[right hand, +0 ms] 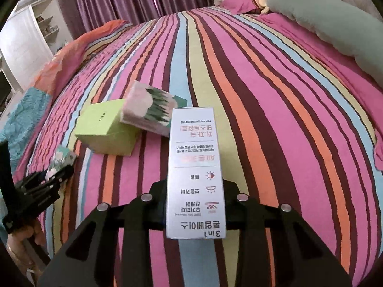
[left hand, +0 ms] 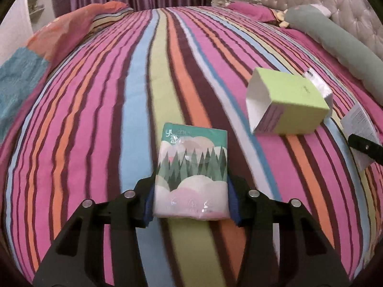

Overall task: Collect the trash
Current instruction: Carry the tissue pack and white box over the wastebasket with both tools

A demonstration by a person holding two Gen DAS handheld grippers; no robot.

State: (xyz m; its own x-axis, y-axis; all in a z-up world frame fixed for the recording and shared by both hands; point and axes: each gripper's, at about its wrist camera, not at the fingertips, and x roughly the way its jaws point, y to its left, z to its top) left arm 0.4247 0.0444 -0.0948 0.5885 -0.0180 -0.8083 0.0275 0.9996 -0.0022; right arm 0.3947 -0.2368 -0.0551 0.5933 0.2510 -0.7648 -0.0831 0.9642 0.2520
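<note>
The left gripper [left hand: 191, 203] was clamped on a tissue pack [left hand: 191, 172] just above the bed [left hand: 95, 119]; soft, light, it yielded at mid-sides; the right gripper [right hand: 195, 205] was clamped on a carton [right hand: 195, 167], stiff, light; a green box [left hand: 287, 102] lay near.

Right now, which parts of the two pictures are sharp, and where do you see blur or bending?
Left wrist view: the tissue pack between the fingers is fairly sharp; the green box is smeared by motion, and the bedspread stripes bulge from the fisheye. Right wrist view: the print on the white carton is readable; the edges are dark and curved.
</note>
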